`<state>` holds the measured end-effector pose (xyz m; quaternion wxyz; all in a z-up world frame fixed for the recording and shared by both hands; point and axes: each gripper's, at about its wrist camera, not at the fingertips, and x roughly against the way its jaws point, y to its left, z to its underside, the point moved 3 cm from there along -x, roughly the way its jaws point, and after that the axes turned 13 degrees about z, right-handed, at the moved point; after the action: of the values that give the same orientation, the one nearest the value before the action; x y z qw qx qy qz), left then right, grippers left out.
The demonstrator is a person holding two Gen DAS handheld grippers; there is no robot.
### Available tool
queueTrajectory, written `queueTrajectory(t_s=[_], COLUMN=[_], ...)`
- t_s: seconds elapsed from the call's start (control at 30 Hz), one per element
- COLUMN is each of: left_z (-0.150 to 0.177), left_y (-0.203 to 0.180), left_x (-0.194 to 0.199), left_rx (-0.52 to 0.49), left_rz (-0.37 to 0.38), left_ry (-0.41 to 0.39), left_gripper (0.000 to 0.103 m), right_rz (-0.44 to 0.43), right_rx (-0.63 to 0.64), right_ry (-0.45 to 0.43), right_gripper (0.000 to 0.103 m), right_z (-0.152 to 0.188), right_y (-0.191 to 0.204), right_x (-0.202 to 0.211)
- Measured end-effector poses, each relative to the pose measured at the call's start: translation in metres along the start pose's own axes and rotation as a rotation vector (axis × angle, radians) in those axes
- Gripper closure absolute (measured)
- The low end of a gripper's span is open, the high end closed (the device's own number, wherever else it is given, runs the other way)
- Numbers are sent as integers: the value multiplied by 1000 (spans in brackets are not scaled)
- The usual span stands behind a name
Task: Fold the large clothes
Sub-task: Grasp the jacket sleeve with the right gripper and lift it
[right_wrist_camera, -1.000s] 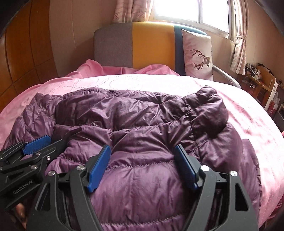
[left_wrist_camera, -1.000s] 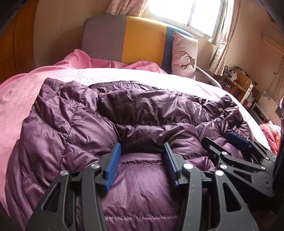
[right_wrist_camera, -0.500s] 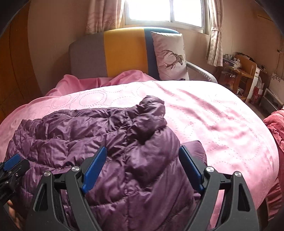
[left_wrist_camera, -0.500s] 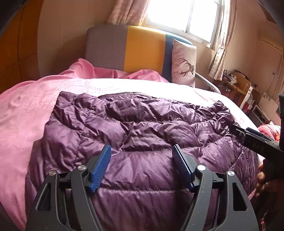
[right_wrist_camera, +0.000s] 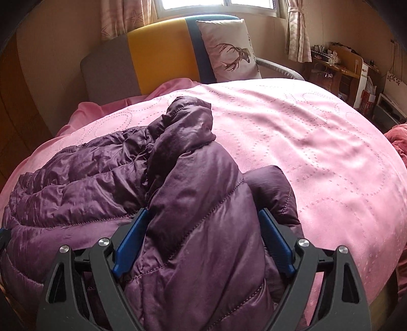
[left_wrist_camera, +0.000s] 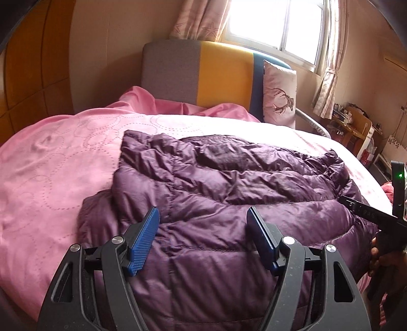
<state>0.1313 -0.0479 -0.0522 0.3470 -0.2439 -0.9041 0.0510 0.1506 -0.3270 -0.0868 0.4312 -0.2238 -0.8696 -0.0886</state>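
Nearest you, your left gripper [left_wrist_camera: 203,216] hovers low over the near edge of the purple down jacket [left_wrist_camera: 229,183], its blue-padded fingers [left_wrist_camera: 143,242] well apart with nothing pinched between them; the quilted fabric only lies below the gap. Your right gripper [right_wrist_camera: 203,219] sits at the jacket's right side, and its fingers [right_wrist_camera: 276,242] are spreading wider at this moment. A puffy fold of the jacket [right_wrist_camera: 198,203] bulges up between them, and the left pad is partly hidden behind it, but the pads do not press on it. At the right edge of the left wrist view, a hand [left_wrist_camera: 379,257] grips the handle of that right gripper, with a small green light glowing on its body.

The jacket lies in a rough folded bundle on the bed [left_wrist_camera: 51,178], toward the near side of the pink bedspread, with a sleeve or collar end sticking up at its far right corner [right_wrist_camera: 189,114]. A darker flap [right_wrist_camera: 272,188] rests on the spread just beside your right fingers.

Farther back, the spread bunches against a grey, yellow and blue headboard [left_wrist_camera: 203,73], where a pillow with a deer print [right_wrist_camera: 229,53] leans upright. Behind that stand a bright window [left_wrist_camera: 277,23] with patterned curtains [left_wrist_camera: 328,66], and to the right a cluttered wooden desk [right_wrist_camera: 335,63].
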Motion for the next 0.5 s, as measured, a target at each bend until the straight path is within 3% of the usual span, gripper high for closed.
queueTrajectory(t_s=[0.2, 0.5], left_z=[8, 28], left_y=[24, 58], left_x=[2, -14], left_rx=[37, 142], left_rz=[-12, 103], left_ry=[23, 50], left_gripper=[33, 33], right_rz=[-24, -102], right_rx=[2, -23], right_ry=[19, 75], right_gripper=[15, 12], right_z=[3, 3], right_y=[-3, -13], right_x=[-9, -18])
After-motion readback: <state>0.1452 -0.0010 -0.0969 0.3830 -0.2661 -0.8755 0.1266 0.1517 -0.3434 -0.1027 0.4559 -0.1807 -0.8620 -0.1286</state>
